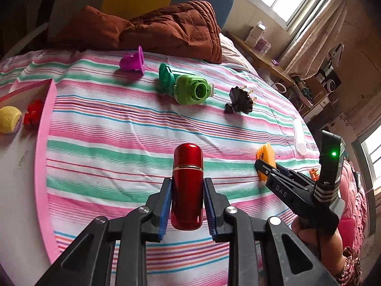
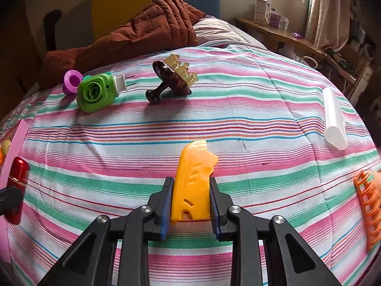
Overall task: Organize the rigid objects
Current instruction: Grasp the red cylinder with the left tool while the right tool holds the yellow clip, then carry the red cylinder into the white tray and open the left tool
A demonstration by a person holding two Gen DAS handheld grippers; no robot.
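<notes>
My left gripper (image 1: 187,186) is shut on a glossy red capsule-shaped case (image 1: 187,181) with a gold band, held over the striped bedspread (image 1: 119,131). The case also shows at the left edge of the right wrist view (image 2: 16,190). My right gripper (image 2: 190,190) is shut on a yellow-orange plastic piece (image 2: 193,181), which rests on the bedspread; it also shows in the left wrist view (image 1: 266,159) with the right gripper (image 1: 264,166) on it. A pink-rimmed box (image 1: 45,128) at the left holds a yellow object (image 1: 9,119) and a red object (image 1: 33,114).
On the bedspread lie a purple cup piece (image 1: 133,62), a green round gadget (image 1: 190,90), a dark brown brush with pale prongs (image 2: 171,78), a white tube (image 2: 333,119) and an orange comb-like clip (image 2: 368,202). A brown quilt (image 1: 154,28) lies behind.
</notes>
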